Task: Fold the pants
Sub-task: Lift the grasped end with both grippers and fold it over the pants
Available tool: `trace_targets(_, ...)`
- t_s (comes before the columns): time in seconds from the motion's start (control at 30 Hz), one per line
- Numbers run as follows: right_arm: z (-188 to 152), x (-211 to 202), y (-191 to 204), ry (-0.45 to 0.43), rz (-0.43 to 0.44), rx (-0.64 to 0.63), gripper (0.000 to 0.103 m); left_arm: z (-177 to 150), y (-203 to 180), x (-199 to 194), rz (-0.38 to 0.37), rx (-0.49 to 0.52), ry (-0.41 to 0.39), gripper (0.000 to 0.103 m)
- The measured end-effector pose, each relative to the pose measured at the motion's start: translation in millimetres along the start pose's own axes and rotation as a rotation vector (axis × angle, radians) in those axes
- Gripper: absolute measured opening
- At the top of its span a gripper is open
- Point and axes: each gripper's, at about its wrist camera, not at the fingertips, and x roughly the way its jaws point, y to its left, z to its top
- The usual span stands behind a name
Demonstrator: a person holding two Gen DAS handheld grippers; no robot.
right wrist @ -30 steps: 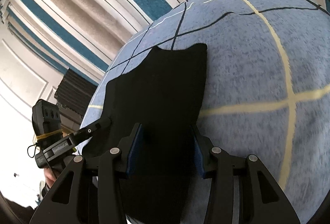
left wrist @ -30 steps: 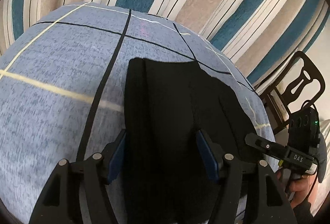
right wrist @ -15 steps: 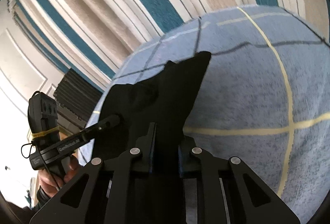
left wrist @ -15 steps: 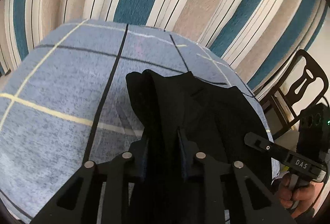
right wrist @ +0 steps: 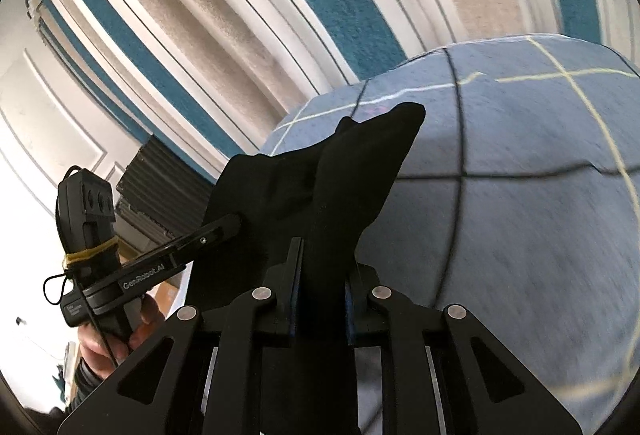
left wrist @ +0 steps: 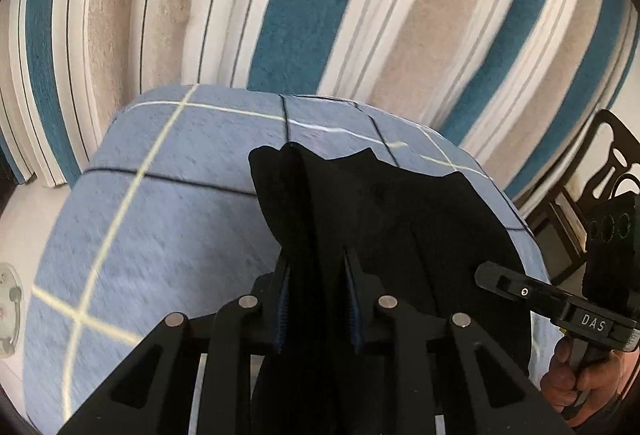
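Note:
The black pants [left wrist: 384, 219] hang from both grippers above a blue checked cloth surface [left wrist: 160, 235]. My left gripper [left wrist: 316, 275] is shut on the near edge of the pants, which bunch between its blue-padded fingers. My right gripper [right wrist: 320, 275] is shut on the same near edge of the pants [right wrist: 352, 171] further along. The far end of the pants still touches the cloth. Each gripper shows in the other's view: the right one [left wrist: 520, 291] at right, the left one [right wrist: 208, 235] at left.
A striped teal, beige and white carpet [left wrist: 360, 15] lies beyond the blue cloth. A dark wooden chair [left wrist: 600, 171] stands at the right. A dark slatted object [right wrist: 160, 191] sits left of the cloth. White panelled wall [right wrist: 48, 107] at far left.
Both grippers went from open around the pants' edge to shut on it, then lifted it up. The pants rose off the cloth and now drape; the view pulled back.

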Motion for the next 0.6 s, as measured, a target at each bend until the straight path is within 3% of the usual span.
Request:
trace_targets(0.27,26,56,-3,0.043,0.019,-0.002,0.017,36,46,35,0.034,-0.004,0.007,0.026)
trace_targets(0.37,26,73,-19,0.080,-0.033,0.022,0.024,35,66,56,0.046,-0.034,0.054,0.032)
trace_targets(0.4,24,76,-25,0.092,-0.047,0.034,0.029,32,72,59,0.048,-0.046,0.063,0.033)
trace_targets(0.5,19,66,-37,0.073,-0.096,0.025,0.031,25,83,54,0.024,-0.068,0.052,0.038)
trace_targets(0.6,19,48,-37,0.037,-0.140,0.016,0.031,22,80,43,0.090,-0.043,0.033,0.037)
